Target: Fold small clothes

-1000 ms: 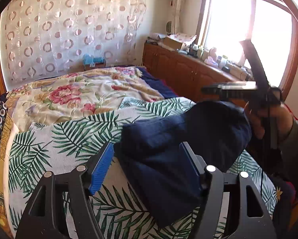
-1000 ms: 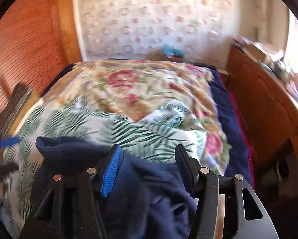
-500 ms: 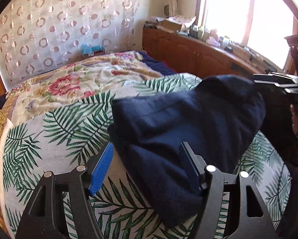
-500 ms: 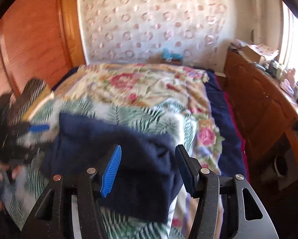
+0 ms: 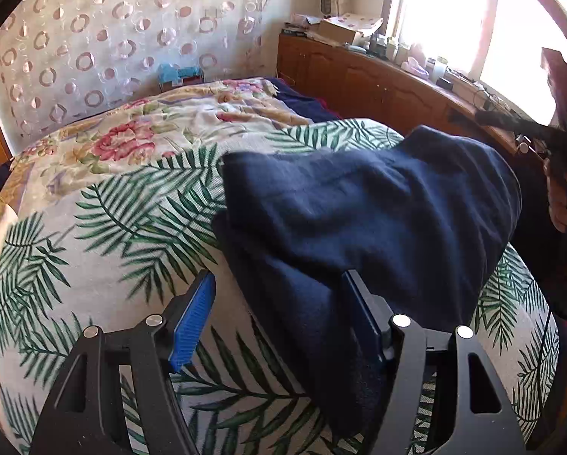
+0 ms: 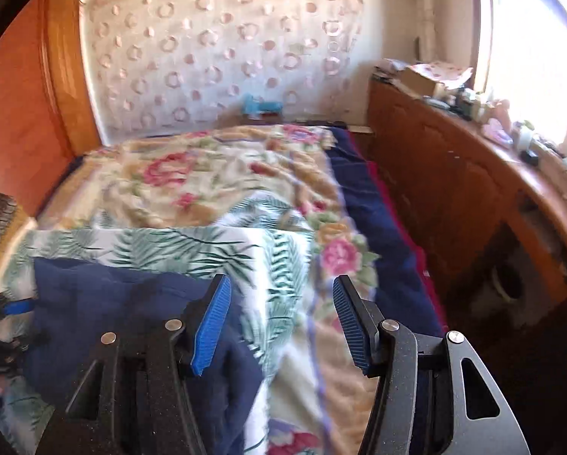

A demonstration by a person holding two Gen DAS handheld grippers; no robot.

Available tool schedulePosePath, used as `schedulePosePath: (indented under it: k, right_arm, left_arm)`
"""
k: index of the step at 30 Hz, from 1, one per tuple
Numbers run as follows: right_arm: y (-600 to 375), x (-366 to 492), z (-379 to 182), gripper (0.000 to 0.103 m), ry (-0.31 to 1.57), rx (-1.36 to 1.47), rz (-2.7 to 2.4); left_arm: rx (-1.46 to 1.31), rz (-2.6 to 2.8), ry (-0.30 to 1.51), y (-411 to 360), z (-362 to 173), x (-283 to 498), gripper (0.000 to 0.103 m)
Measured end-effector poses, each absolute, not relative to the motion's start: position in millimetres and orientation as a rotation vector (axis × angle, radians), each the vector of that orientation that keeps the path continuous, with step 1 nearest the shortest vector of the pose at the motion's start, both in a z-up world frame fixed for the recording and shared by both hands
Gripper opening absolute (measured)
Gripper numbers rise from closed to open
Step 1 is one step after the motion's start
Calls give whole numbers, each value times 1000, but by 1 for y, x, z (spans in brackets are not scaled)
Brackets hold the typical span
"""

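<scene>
Navy garment (image 5: 359, 204) lying bunched on palm-leaf sheet (image 5: 105, 250), near bed edge; left tongs (image 5: 279, 318) spread over its hem, right tongs (image 6: 281, 318) spread, gripping nothing.

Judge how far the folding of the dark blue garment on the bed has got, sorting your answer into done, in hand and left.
Done: the dark blue garment lies doubled over on the palm-leaf sheet.
In hand: nothing is gripped; the left gripper is open with cloth between its fingers, and the right gripper is open beside the garment.
Left: it looks bulky and uneven, so probably another fold or some smoothing.
</scene>
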State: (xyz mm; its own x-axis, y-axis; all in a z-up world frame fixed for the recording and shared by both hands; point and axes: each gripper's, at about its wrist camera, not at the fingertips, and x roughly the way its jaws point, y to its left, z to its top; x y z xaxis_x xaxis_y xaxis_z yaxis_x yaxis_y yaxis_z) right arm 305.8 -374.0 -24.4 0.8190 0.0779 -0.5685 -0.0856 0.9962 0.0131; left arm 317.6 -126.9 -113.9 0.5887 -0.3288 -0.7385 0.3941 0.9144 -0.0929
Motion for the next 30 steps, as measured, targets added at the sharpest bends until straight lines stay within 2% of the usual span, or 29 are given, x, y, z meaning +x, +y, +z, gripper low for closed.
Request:
schedulePosePath:
  k: [9, 14, 19, 20, 22, 25, 26, 27, 30]
  right_arm:
    - [-370, 293, -58, 62, 719, 33, 228]
    - [-370, 312, -79, 76, 745, 37, 189]
    - [-364, 317, -82, 77, 723, 60, 203]
    - [-363, 317, -85, 77, 721, 61, 205]
    - [-359, 315, -89, 77, 720, 55, 206]
    - [-357, 308, -86, 78, 723, 41, 205]
    - [-356, 307, -85, 78, 725, 36, 204]
    - [-355, 307, -84, 78, 727, 33, 203]
    - [-356, 305, -79, 78, 714, 23, 216]
  left_arm:
    - [29, -405, 854, -119, -111, 339, 69]
    - [46, -400, 866, -120, -114, 346, 69]
    - [-25, -444, 912, -116, -121, 356, 68]
    - [-48, -454, 922, -114, -122, 358, 63]
    - [-81, -461, 922, -113, -122, 359, 61]
    - [-85, -475, 920, -117, -122, 358, 49]
    - [-85, -475, 918, -117, -122, 358, 42]
    - [-88, -481, 910, -117, -121, 357, 26]
    - [-78, -518, 857, -116, -106, 345, 15]
